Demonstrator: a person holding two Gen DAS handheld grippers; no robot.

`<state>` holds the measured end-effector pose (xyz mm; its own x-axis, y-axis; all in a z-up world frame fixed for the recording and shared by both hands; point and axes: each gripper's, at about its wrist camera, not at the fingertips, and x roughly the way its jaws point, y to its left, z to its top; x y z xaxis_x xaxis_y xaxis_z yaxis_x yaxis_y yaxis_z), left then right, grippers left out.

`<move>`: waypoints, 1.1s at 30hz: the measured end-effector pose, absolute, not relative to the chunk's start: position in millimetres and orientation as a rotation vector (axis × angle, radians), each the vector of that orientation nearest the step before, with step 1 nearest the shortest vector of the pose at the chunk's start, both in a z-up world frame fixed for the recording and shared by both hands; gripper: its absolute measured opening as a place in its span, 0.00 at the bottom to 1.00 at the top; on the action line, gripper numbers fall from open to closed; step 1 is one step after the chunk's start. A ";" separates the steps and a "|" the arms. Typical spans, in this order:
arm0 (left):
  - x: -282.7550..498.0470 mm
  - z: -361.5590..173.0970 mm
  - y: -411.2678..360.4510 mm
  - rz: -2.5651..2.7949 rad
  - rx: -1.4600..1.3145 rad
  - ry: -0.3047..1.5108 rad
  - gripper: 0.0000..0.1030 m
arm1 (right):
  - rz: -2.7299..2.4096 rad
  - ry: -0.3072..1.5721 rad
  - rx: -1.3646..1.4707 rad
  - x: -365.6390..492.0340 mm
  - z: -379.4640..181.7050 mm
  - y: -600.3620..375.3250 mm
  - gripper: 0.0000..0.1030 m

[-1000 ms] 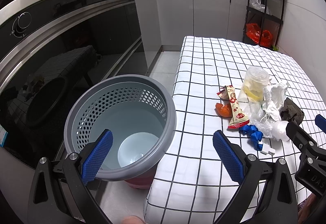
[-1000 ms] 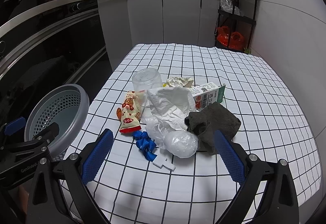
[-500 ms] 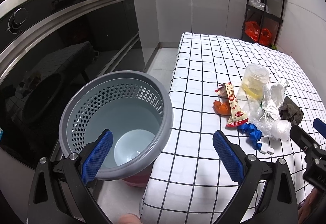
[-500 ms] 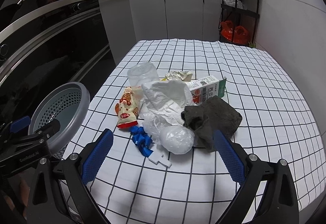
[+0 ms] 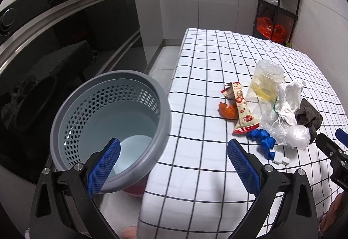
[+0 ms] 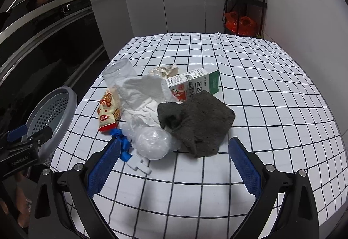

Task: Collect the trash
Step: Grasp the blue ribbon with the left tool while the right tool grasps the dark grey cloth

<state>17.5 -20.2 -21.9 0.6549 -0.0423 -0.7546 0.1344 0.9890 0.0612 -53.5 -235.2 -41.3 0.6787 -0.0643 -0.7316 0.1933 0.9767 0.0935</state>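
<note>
Both grippers are held with jaws spread wide and empty. Trash is heaped mid-tabletop [image 6: 271, 78]; the dark cloth [image 6: 200, 121] lies directly ahead of the right gripper [image 6: 174, 165], nearer than the left gripper [image 5: 173, 165], which is aimed beside the grey bin [image 5: 165, 112].

Both tools share one build: the left gripper [image 5: 173, 165] and the right gripper [image 6: 174, 165] have matte black angular arms, each with silver round screw heads and a triangular cut-out low down. Their fingers [image 5: 104, 167] carry bright blue pads with a fine mesh texture. At nine o'clock in the right wrist view, the left tool's black body bears small white lettering (too blurred to read).
</note>
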 end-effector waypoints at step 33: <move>27.4 -44.8 -61.3 -0.194 0.146 0.855 0.94 | -0.138 0.910 0.108 4.2 -70.1 -249.6 0.54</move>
<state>27.4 -61.3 -44.8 0.6403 -0.1111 -0.7601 0.2281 0.9723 0.0501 4.2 -249.6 -70.1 0.6061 -0.0734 -0.7920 0.1649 0.9857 0.0348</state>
